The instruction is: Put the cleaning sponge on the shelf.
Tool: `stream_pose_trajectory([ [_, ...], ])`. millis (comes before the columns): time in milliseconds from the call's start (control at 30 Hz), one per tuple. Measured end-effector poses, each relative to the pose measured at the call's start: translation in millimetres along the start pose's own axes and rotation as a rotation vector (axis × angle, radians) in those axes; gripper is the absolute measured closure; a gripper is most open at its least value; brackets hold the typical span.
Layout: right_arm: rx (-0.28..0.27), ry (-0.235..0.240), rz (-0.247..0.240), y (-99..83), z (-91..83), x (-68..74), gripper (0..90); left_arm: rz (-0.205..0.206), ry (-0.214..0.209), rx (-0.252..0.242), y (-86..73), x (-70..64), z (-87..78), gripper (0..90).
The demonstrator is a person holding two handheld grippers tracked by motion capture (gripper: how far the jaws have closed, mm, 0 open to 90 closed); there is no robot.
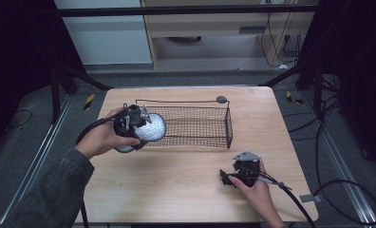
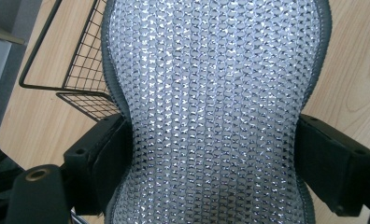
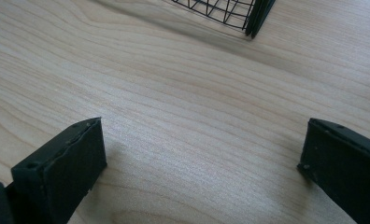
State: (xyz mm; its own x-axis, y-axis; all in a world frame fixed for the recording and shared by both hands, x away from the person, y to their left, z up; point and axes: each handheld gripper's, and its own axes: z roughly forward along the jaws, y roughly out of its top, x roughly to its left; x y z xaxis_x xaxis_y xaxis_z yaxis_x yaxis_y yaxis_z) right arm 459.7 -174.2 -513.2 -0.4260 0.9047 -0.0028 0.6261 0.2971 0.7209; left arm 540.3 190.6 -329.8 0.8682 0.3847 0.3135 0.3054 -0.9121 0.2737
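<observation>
**Silver pad clamped at the basket's left end; other gripper idle near the worktop's front right**

Left gripper [image 1: 137, 124] held above the left half of the worktop [image 1: 176, 185], level with the left end of the black wire basket [image 1: 195, 127]. Jaws closed on a silver sequinned pad [image 2: 216, 112] with a grey stitched border, pinched at its narrow waist from both sides. Seen from the left gripper view, the pad rising straight up between the two black jaws, wider above the grip than at it. Seen from the high view, its round shiny face [image 1: 150, 127] overlapping the basket's left end wall; whether touching the mesh or just in front of it, cannot tell.

Basket lying lengthwise across the middle of the worktop, toward the far edge, its thin wire handle [image 1: 176, 101] folded back and ending in a dark round knob [image 1: 221, 99].

Right gripper [image 1: 226, 179] resting low near the front right corner of the worktop, well apart from basket and pad. Jaws spread wide, nothing between them but bare wood grain [image 3: 197, 140]; a corner of the basket [image 3: 234, 14] at the top of the right gripper view.
</observation>
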Motion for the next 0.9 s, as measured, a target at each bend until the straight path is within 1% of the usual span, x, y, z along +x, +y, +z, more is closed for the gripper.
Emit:
stream_pose_trajectory([
  [300, 0.000, 0.000, 0.000, 0.0, 0.0, 0.0, 0.4, 0.008, 0.008, 0.000, 1.5, 4.1, -3.6, 14.6],
  [367, 0.000, 0.000, 0.000, 0.0, 0.0, 0.0, 0.4, 0.010, 0.019, -0.003, 1.7, 5.0, -4.3, 14.6],
  [500, 0.000, 0.000, 0.000, 0.0, 0.0, 0.0, 0.4, 0.015, 0.024, -0.002, 2.1, 7.0, -3.7, 14.7],
  [867, 0.000, 0.000, 0.000, 0.0, 0.0, 0.0, 0.4, 0.048, 0.032, 0.005, 9.4, 12.8, -2.9, 14.6],
  [900, 0.000, 0.000, 0.000, 0.0, 0.0, 0.0, 0.4, 0.057, 0.036, 0.005, 10.6, 13.4, -3.1, 14.6],
])
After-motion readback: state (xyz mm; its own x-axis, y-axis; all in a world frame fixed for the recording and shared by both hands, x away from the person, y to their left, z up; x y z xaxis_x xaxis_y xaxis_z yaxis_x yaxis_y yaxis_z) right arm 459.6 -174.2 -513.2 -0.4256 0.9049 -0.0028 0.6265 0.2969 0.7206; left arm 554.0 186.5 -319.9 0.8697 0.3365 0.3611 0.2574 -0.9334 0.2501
